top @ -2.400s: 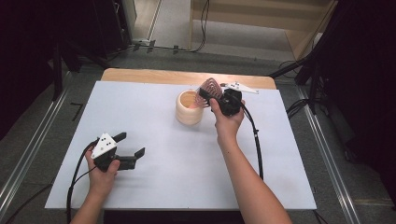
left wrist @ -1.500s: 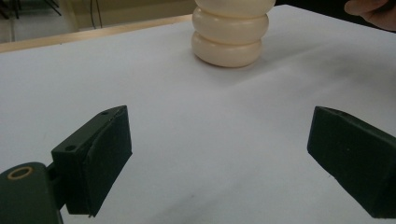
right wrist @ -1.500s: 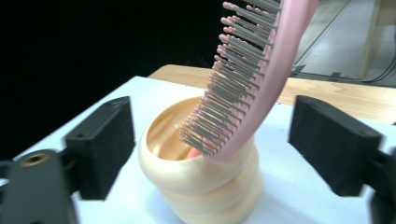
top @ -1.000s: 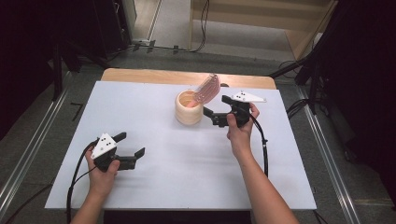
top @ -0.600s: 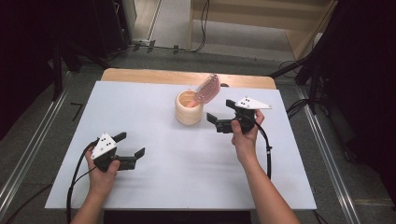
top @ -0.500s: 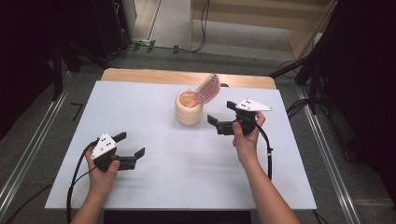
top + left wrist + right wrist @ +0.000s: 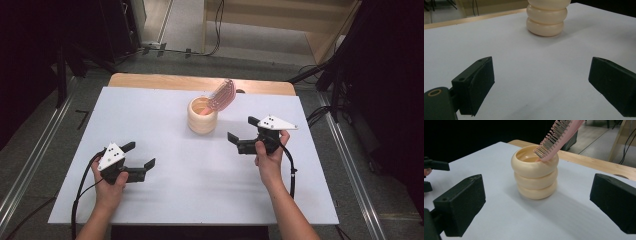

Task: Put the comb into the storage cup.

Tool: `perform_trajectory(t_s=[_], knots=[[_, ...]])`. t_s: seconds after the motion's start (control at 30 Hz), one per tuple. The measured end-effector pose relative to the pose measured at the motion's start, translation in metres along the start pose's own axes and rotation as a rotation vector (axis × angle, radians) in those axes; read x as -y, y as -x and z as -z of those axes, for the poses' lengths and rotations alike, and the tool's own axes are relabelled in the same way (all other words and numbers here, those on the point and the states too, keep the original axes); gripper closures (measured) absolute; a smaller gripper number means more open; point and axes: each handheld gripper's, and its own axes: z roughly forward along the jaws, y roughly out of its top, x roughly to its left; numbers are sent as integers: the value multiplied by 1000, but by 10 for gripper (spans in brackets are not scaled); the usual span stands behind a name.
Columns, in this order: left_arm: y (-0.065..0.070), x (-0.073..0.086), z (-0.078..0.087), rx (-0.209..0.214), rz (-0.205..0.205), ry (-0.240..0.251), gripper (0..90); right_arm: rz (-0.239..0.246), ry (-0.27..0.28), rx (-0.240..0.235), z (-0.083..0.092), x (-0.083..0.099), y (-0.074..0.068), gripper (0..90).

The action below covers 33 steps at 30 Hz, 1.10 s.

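A cream ribbed holder [image 7: 202,116] [image 7: 547,15] [image 7: 535,171] stands on the white table [image 7: 165,115] toward the back middle. A pink hairbrush [image 7: 223,94] [image 7: 556,136] leans handle-down inside it, bristle head sticking out over the rim to the right. My right gripper [image 7: 243,134] [image 7: 537,203] is open and empty, to the right of the holder and a short way off it, jaws pointing left. Near the front left my left gripper [image 7: 139,155] [image 7: 541,82] is held low over the table, open with nothing between its fingers.
A wooden strip [image 7: 150,81] runs along the table's far edge. Dark floor, metal rails [image 7: 30,165] and cables surround the table. Black cables trail from both grippers along the person's forearms.
The right gripper let go of the hairbrush, which now rests in the holder, and drew back to the right and toward the person. The left gripper has stayed put.
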Motion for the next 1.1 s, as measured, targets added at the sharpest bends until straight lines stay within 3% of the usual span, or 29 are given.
perform_trajectory(t_s=[0.37,0.73,1.1], knots=[[0,0,0,-1,0,-1,68,-7,0,11,13,18,3,0],[1,0,0,-2,-2,0,68,-46,-17,39,26,43,11,0],[1,0,0,2,-4,-1,68,-53,-29,52,35,56,19,0]])
